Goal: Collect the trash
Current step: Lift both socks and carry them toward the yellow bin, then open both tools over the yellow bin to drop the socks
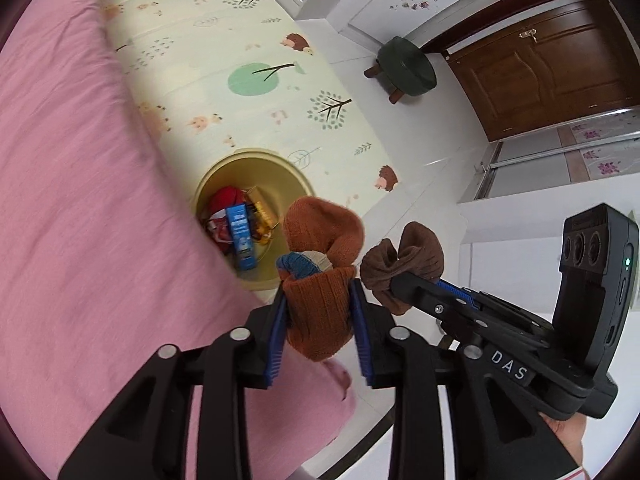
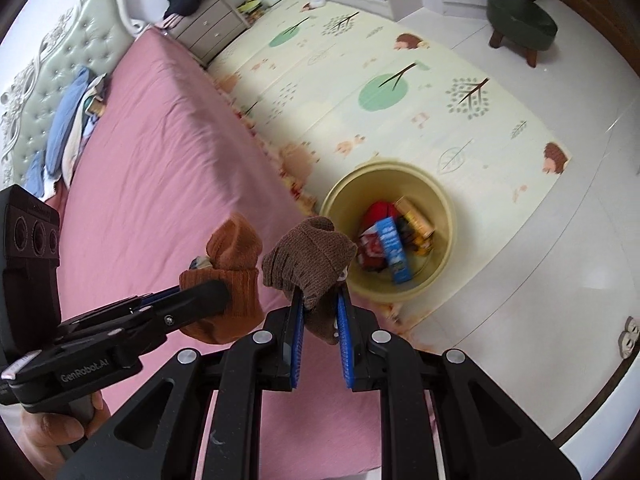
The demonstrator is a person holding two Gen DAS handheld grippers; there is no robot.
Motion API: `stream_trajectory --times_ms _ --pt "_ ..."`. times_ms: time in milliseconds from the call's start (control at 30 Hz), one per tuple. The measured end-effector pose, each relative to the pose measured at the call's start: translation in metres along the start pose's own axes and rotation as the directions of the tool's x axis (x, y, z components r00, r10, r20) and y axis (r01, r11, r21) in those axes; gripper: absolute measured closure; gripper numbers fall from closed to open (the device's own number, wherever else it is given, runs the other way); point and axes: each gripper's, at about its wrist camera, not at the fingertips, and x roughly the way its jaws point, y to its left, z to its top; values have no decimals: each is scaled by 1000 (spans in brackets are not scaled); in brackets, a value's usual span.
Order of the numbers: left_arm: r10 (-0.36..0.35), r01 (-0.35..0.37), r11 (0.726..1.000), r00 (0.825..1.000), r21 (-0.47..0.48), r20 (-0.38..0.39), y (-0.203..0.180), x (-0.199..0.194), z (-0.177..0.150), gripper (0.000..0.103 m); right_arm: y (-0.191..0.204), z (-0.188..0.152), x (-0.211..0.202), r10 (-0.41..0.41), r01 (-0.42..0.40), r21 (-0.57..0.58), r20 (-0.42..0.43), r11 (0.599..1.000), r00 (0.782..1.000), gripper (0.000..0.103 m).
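My left gripper (image 1: 319, 292) is shut on an orange knitted sock (image 1: 320, 312) with a blue and beige striped part. It also shows in the right wrist view (image 2: 234, 280). My right gripper (image 2: 320, 300) is shut on a dark brown sock (image 2: 310, 264), seen in the left wrist view too (image 1: 400, 264). Both hang over the corner of the pink bed (image 2: 152, 184). A yellow bin (image 2: 444, 216) stands on the floor mat just beyond, holding a blue box (image 2: 394, 248), a red wrapper and a gold box. The bin shows in the left wrist view (image 1: 280, 176).
A patterned play mat (image 2: 360, 80) covers the floor beside the bed. A green stool (image 2: 520, 20) stands on white tiles near a brown door (image 1: 540, 76). A grey nightstand (image 2: 208, 28) and pillows (image 2: 64, 120) are at the bed's head.
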Motion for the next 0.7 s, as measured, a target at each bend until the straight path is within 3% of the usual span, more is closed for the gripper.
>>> stream_trajectory --times_ms 33,100,200,433,533,700 --pt "-3 3 1000 1000 2 0 -3 2 5 64 -5 7 -1 -5 5 5 8 1000 1000 84" --pt "1 -1 1000 1000 2 11 -7 4 17 39 -13 14 -4 -17 16 26 22 1000 1000 71" --pt "17 -17 1000 999 0 32 -7 -2 26 29 -23 26 -7 -33 31 52 36 998 999 65" --pt "77 -78 997 995 12 64 -1 -25 23 27 -19 35 -10 3 -6 73 39 997 999 65" --pt "89 -89 996 992 0 86 9 -40 14 21 0 31 -13 28 -30 43 32 999 999 65" --pt "141 -139 990 985 -29 103 35 -66 -10 20 48 15 -16 63 -63 -51 0 997 998 65"
